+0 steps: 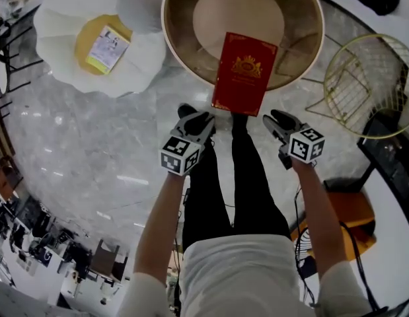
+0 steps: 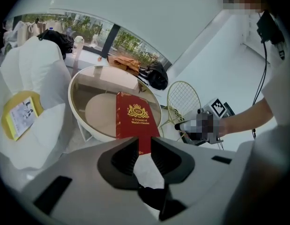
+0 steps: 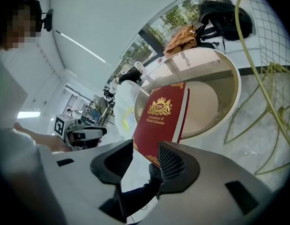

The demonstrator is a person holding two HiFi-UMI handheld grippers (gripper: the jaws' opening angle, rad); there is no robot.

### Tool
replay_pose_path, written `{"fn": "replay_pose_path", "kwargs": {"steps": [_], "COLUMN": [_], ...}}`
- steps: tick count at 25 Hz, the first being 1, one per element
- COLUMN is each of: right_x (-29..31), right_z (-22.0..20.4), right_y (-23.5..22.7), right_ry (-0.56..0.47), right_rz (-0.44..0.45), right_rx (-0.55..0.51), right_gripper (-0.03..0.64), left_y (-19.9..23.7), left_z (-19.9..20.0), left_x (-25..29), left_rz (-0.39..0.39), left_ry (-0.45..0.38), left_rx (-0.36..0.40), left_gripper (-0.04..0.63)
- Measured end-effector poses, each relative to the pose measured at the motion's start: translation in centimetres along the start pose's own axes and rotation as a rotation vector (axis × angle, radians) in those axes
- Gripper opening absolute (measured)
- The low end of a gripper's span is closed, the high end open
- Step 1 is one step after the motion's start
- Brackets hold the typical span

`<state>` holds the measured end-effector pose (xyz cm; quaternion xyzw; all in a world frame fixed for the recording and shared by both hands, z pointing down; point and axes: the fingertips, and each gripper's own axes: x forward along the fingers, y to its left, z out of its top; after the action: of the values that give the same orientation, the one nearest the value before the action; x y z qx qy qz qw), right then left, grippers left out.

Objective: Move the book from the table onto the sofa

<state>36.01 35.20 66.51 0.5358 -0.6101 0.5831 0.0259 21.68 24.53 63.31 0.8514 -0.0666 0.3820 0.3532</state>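
Note:
A red book [image 1: 244, 71] with a gold crest lies on the round glass table [image 1: 166, 25], its near end sticking out over the rim. My left gripper [image 1: 199, 120] hovers just short of the book's near left corner. Its jaws stand a little apart and nothing is pressed between them. In the left gripper view the book [image 2: 135, 118] shows beyond the gap of the left gripper [image 2: 144, 146]. My right gripper [image 1: 278, 121] is open off the book's near right corner. The right gripper view has the book [image 3: 161, 116] ahead of the right gripper [image 3: 145, 156].
A white petal-shaped sofa [image 1: 65, 58] with a yellow middle and a booklet [image 1: 106, 48] on it lies left of the table. A gold wire frame [image 1: 369, 84] stands to the right. The person's black-trousered legs [image 1: 250, 177] are below the grippers on the marble floor.

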Motion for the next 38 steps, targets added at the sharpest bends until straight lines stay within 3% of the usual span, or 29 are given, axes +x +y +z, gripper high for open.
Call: {"fn": "replay_pose_path", "kwargs": {"steps": [10,17,25,35,38], "right_x": [6.3,9.6,12.3,11.2,10.7], "right_z": [-4.2,-5.6,-5.1,-4.6,-4.7], "right_y": [-4.8,-5.8,-3.9,-2.6,-1.8], "right_ry": [0.074,0.085,0.093,0.033,0.031], "right_rz": [0.052,0.129,0.246,0.264,0.261], "right_rx": [0.155,0.295,0.329,0.364,0.329], "right_gripper": [0.301,0.367,0.370,0.324,0.319], "left_y": [4.4,5.0,5.1,4.7,4.3], "left_z": [-3.5,-4.7,-5.8,-5.4,-5.7], "left_x": [6.4,9.0,10.5,9.5,8.7], "left_rz": [0.041,-0.006,-0.063,-0.124,-0.133], "left_ry": [0.059,0.069,0.111,0.083,0.073], "left_rx": [-0.080,-0.128,-0.108,-0.115,-0.112], "left_gripper": [0.211,0.284,0.281,0.279,0.278]}}
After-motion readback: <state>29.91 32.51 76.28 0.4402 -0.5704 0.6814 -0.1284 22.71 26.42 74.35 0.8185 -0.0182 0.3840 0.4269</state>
